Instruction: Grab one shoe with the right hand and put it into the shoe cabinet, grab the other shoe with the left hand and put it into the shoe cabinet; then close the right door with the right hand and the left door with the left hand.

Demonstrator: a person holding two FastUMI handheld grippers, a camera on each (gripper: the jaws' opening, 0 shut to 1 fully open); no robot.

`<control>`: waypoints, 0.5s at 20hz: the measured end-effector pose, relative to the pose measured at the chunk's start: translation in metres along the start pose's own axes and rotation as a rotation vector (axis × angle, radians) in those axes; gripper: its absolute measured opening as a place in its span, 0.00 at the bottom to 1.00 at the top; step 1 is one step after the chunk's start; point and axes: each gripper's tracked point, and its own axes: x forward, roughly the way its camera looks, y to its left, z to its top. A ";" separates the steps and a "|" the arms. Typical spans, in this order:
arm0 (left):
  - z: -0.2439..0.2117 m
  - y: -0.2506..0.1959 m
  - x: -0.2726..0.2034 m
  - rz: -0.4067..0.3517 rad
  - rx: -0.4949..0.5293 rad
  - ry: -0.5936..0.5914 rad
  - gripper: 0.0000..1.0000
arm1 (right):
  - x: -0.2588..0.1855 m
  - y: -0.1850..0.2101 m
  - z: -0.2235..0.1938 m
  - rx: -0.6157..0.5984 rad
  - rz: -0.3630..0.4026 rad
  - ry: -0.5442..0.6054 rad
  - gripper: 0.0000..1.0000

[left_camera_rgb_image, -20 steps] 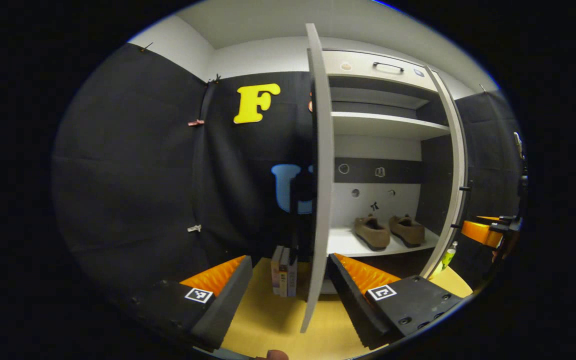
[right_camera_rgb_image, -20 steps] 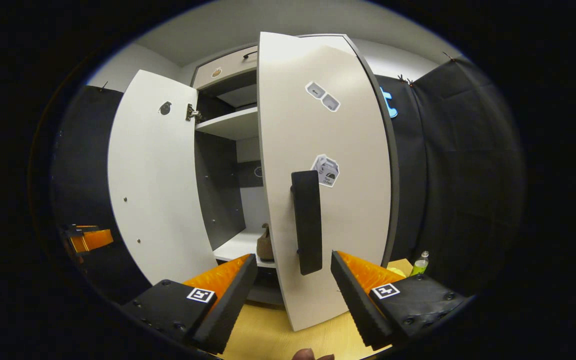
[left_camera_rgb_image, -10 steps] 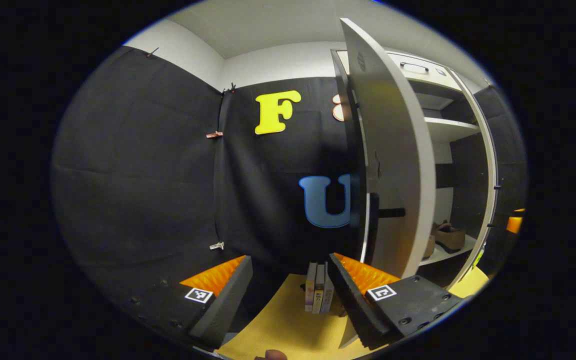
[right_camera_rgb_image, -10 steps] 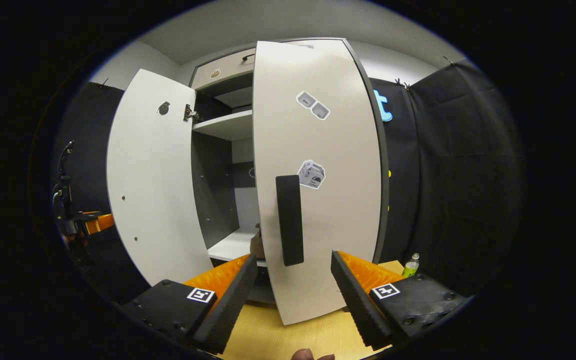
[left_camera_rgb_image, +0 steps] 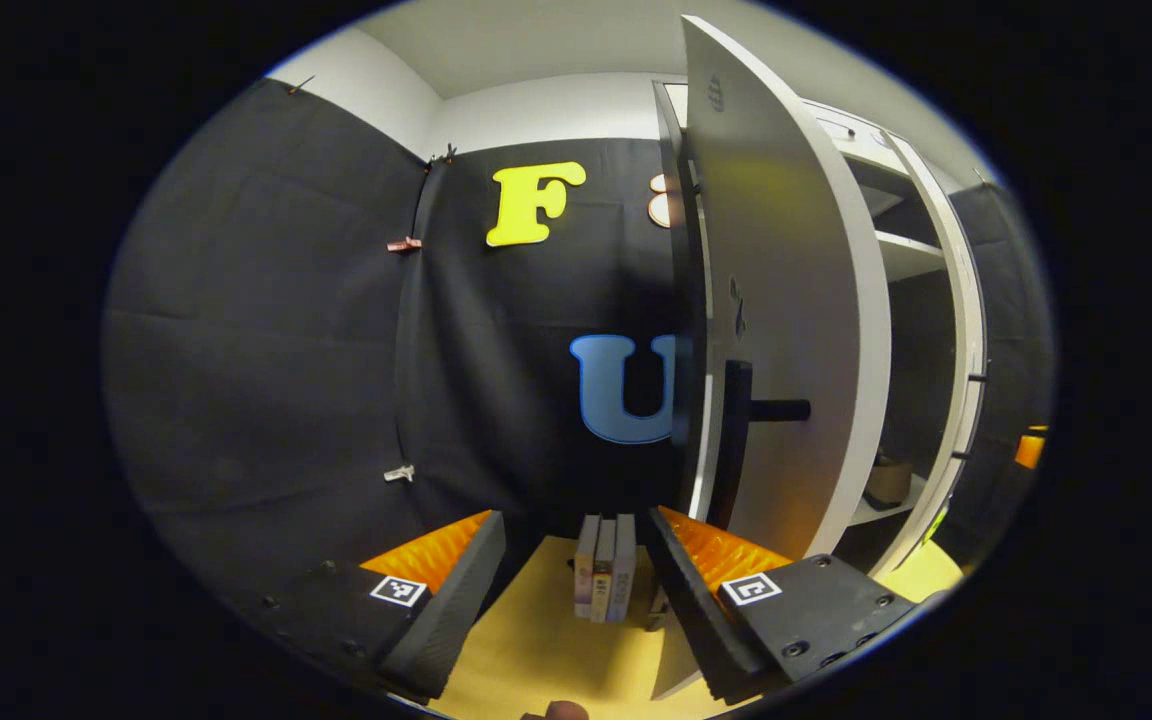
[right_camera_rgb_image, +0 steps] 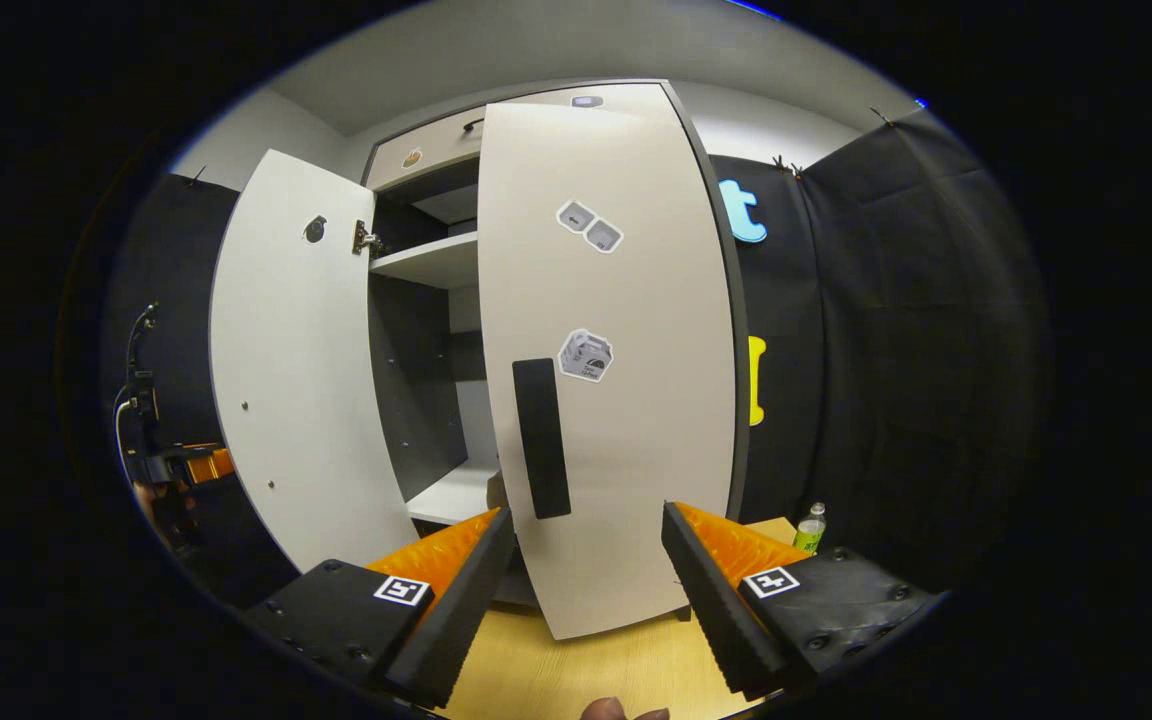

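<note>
Beside the left door [left_camera_rgb_image: 786,300], left gripper [left_camera_rgb_image: 576,585] sat wide open & empty, shoe [left_camera_rgb_image: 886,480] on cabinet shelf, right door [right_camera_rgb_image: 616,400] part-shut — a fast swing could clip a finger.

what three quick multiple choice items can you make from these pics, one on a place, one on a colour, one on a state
1. Where do the books stand?
A. on the yellow floor left of the cabinet
B. on the top shelf
C. between the right tongs

2. What colour is the handle on the right door?
A. white
B. black
C. orange

3. How does the left door stand?
A. fully shut
B. taken off
C. open

Answers:
1. A, the left gripper view shows them upright on the floor beside the cabinet.
2. B, a black bar on the white panel.
3. C, the right gripper view shows it swung out, with a shelf visible past it.
</note>
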 end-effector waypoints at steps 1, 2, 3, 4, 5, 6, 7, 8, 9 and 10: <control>0.000 -0.004 0.000 -0.005 0.008 0.001 0.92 | 0.000 -0.001 0.000 -0.001 0.001 0.000 0.98; 0.001 -0.008 -0.002 -0.006 0.017 0.000 0.92 | 0.000 -0.002 0.000 -0.001 0.003 0.001 0.98; -0.001 -0.016 -0.005 -0.010 0.022 0.000 0.92 | -0.001 -0.004 0.000 -0.001 0.004 0.003 0.98; -0.002 -0.023 -0.007 -0.019 0.018 0.001 0.92 | -0.002 -0.005 -0.001 0.001 0.004 0.006 0.98; -0.003 -0.033 -0.009 -0.034 0.006 0.004 0.92 | -0.002 -0.007 0.000 0.004 0.004 0.007 0.98; -0.003 -0.044 -0.011 -0.054 -0.003 0.007 0.92 | -0.002 -0.009 0.000 0.009 0.003 0.007 0.98; -0.004 -0.057 -0.012 -0.078 0.000 0.010 0.92 | -0.002 -0.011 0.001 0.013 0.002 0.007 0.98; -0.003 -0.069 -0.012 -0.097 0.009 0.009 0.92 | -0.003 -0.013 0.001 0.017 0.000 0.007 0.98; -0.003 -0.079 -0.013 -0.109 0.013 0.005 0.92 | -0.003 -0.015 0.001 0.018 0.000 0.007 0.98; -0.003 -0.088 -0.014 -0.117 0.015 0.003 0.92 | -0.003 -0.018 0.003 0.016 -0.001 0.007 0.98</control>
